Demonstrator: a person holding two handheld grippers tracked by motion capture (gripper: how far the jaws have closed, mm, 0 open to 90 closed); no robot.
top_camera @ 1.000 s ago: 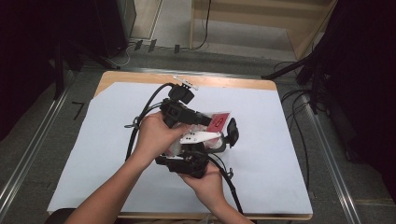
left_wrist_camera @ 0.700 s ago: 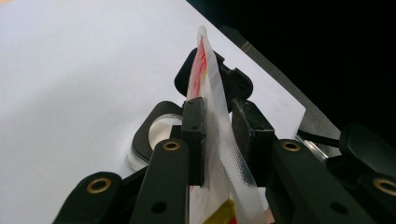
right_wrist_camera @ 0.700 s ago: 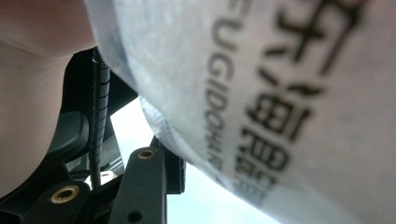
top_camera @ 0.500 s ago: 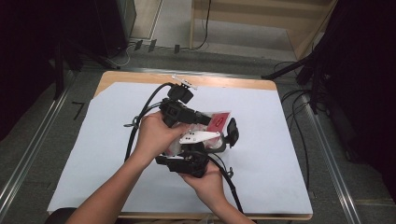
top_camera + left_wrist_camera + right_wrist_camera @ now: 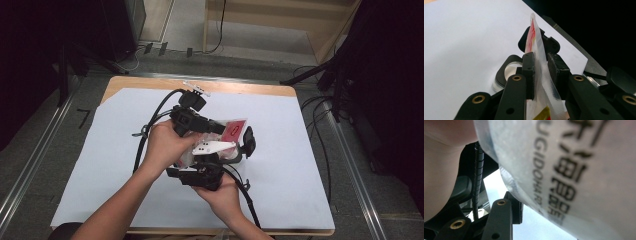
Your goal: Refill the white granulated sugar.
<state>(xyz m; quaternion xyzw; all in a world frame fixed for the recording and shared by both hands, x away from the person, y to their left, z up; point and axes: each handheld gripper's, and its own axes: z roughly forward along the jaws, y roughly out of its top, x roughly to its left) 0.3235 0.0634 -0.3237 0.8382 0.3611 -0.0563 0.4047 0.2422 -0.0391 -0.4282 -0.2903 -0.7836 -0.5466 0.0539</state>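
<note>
Jaws of the left gripper (image 5: 540,70) clenched on a clear plastic packet (image 5: 537,57), one black pad on each face of the film, the packet's sealed edge standing upright between them; jaws of the right gripper (image 5: 227,152), state not readable, though one black jaw rises at the packet's lower edge in the right gripper view. Desk (image 5: 150,82): pale wood, rim visible along the far side in the high view. White sheet (image 5: 300,165): covers nearly the whole desk top and lies flat under both hands. Left hand (image 5: 162,142): wrapped round the left gripper's black body, forearm entering from the bottom left of the high view. Right hand (image 5: 220,192): below and just beside the left hand, holding the right gripper from beneath. Black cables (image 5: 155,112): looping from the grippers, one toward the far edge of the desk, one back toward the near edge. Packet: held above the middle of the sheet between the two grippers, clear film with a red printed patch (image 5: 234,131) facing up in the high view, black lettering (image 5: 561,192) across its face in the right gripper view, a yellow mark near its lower end in the left gripper view.
</note>
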